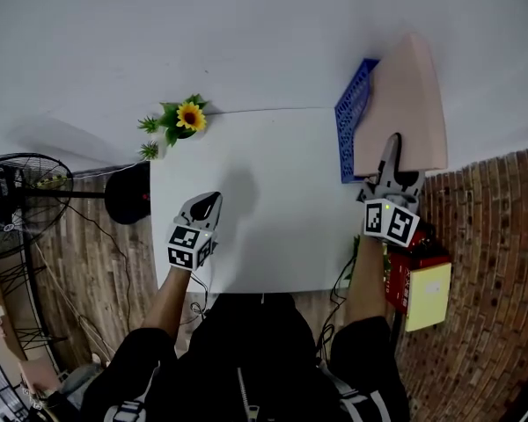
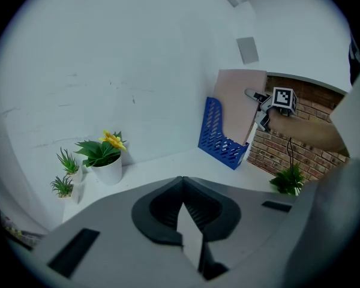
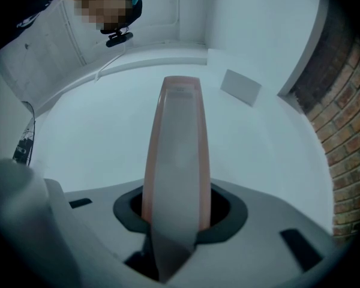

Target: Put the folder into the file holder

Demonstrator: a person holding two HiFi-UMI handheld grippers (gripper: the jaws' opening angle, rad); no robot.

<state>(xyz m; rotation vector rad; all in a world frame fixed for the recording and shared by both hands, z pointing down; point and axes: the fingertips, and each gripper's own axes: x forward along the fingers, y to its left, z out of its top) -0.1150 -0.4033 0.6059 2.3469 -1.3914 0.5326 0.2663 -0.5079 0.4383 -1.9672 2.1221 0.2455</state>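
A pink folder [image 1: 405,104] stands upright at the table's back right, its lower end down in the blue perforated file holder [image 1: 350,117]. My right gripper [image 1: 392,148] is shut on the folder's near edge. From the left gripper view, the folder [image 2: 240,101] rises out of the holder [image 2: 219,137], with the right gripper [image 2: 256,96] on its right side. The right gripper view shows the folder [image 3: 175,155] edge-on, running up from between the jaws. Over the table's left front, my left gripper [image 1: 207,205] is shut with nothing in it; its tips meet [image 2: 182,182].
The white table [image 1: 264,200] stands against a white wall. A potted sunflower [image 1: 189,117] and small green plants [image 2: 66,173] sit at its back left corner. On the floor are a fan [image 1: 18,200] at left and a red box [image 1: 414,275] by the brick wall at right.
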